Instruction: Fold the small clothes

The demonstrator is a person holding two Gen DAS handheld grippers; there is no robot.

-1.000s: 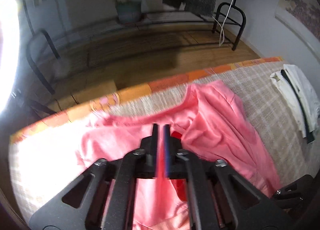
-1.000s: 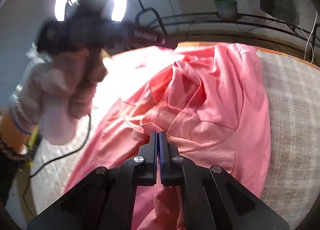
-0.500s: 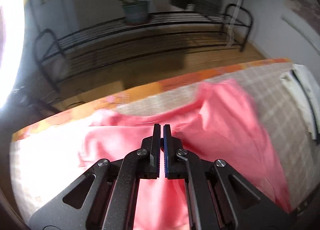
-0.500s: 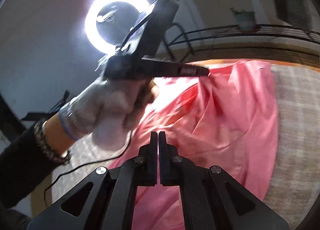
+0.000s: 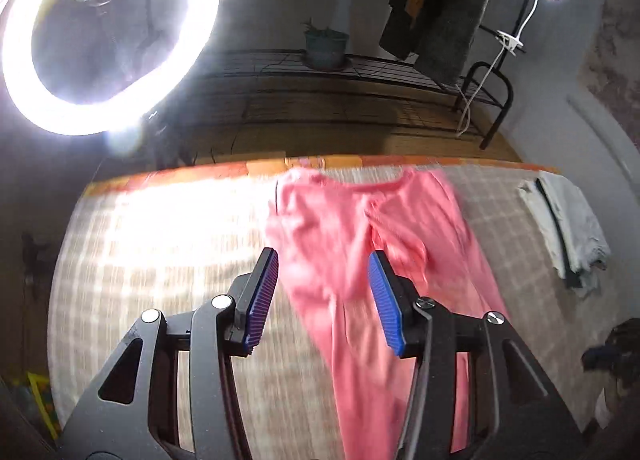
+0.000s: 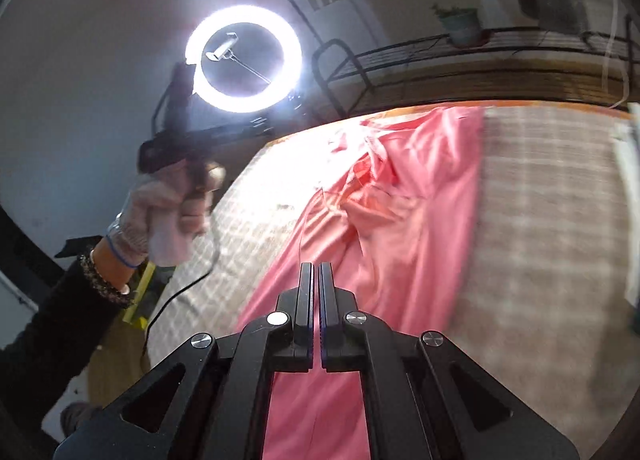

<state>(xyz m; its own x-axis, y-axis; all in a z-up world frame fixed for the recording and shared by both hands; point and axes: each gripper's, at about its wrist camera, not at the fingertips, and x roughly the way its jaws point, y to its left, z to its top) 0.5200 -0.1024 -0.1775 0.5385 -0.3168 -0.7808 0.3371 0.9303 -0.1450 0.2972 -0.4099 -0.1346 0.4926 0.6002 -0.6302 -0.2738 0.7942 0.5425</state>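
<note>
A pink garment lies stretched out and rumpled on the checked bed cover; it also shows in the right wrist view. My left gripper is open and empty, raised above the garment. In the right wrist view the left gripper is held high in a gloved hand, off to the left. My right gripper is shut on the pink garment, pinching its near end, with the cloth running out from between the pads.
A folded white garment lies at the bed's right side. A dark item sits at the right edge. A lit ring light stands to the left. A black metal rack with a plant pot is beyond the bed.
My left gripper has opened, let go of the pink garment and risen away from it. The garment now lies stretched out longer. My right gripper stays shut on its near end.
</note>
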